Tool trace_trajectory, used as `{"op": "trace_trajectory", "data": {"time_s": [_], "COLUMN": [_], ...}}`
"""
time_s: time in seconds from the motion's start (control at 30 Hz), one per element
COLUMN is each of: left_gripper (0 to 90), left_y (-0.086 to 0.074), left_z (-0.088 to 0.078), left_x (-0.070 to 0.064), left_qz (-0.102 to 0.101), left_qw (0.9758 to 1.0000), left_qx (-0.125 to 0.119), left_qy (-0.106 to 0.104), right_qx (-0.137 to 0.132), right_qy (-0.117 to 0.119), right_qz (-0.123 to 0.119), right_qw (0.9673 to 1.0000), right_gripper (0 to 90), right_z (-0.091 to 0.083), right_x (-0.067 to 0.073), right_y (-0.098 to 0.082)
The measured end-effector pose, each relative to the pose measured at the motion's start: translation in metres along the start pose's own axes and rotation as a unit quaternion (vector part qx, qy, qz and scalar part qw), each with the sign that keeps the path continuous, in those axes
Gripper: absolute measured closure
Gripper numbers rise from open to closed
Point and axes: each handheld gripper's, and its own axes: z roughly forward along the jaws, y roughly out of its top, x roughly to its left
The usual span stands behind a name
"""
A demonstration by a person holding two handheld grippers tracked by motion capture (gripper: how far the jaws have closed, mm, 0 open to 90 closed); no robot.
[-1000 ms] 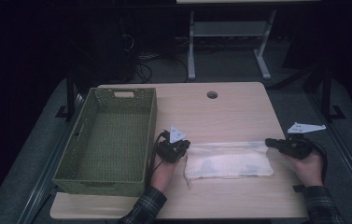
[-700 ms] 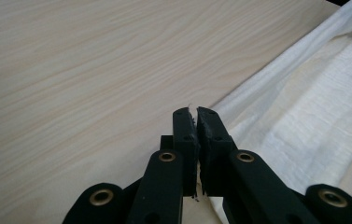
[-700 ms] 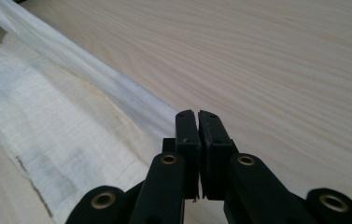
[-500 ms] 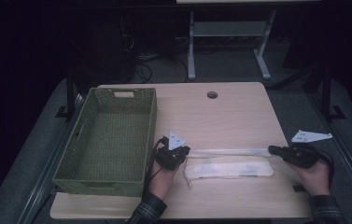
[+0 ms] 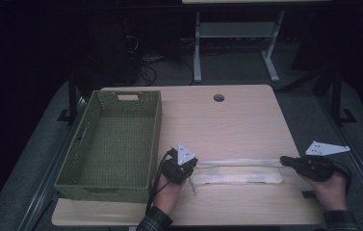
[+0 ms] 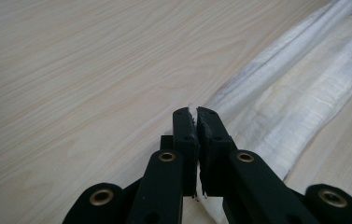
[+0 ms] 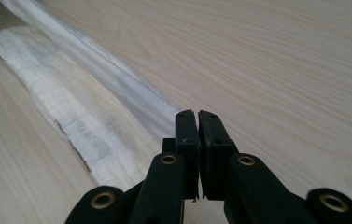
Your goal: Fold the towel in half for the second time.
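I have both the left gripper (image 5: 188,167) and right gripper (image 5: 287,161) clenched on the white cloth's (image 5: 237,175) far hem near the bench's front edge, folding it lengthwise

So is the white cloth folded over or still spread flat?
Folded. The white cloth lies as a narrow doubled strip on the wooden table, its upper layer's edge pinched between the left tool and right tool.

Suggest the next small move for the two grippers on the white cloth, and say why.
Probably carry the held edge nearer the person and lay it over the rest. The left gripper and right gripper are each shut on an end of the white cloth, its far edge stretched between them and the fold only partly made.
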Motion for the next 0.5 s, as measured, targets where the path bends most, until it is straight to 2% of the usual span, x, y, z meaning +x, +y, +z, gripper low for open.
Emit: {"op": "trace_trajectory", "data": {"time_s": [0.17,0.23,0.47,0.5], "left_gripper": [86.5,86.5,86.4,86.4], "left_y": [-0.004,-0.006,-0.01,-0.012], "left_z": [-0.001,-0.002,-0.004,-0.003], "left_x": [-0.001,-0.001,-0.007,-0.008], "left_qz": [0.0,-0.006,0.004,0.0], "left_qw": [1.0,0.9999,0.9996,0.9996], "left_qx": [0.008,0.008,0.023,0.022], "left_qy": [-0.003,-0.008,-0.013,-0.015], "right_qx": [-0.006,-0.003,0.005,0.008], "right_qy": [0.003,0.006,0.015,0.018], "right_qz": [-0.007,-0.008,-0.01,-0.009], "right_qw": [0.9999,1.0,0.9998,0.9998], "right_gripper": [87.2,87.1,87.0,86.8], "right_z": [-0.006,-0.008,-0.013,-0.012], "right_x": [0.006,0.01,0.017,0.018], "right_y": [-0.003,-0.006,-0.015,-0.016]}}
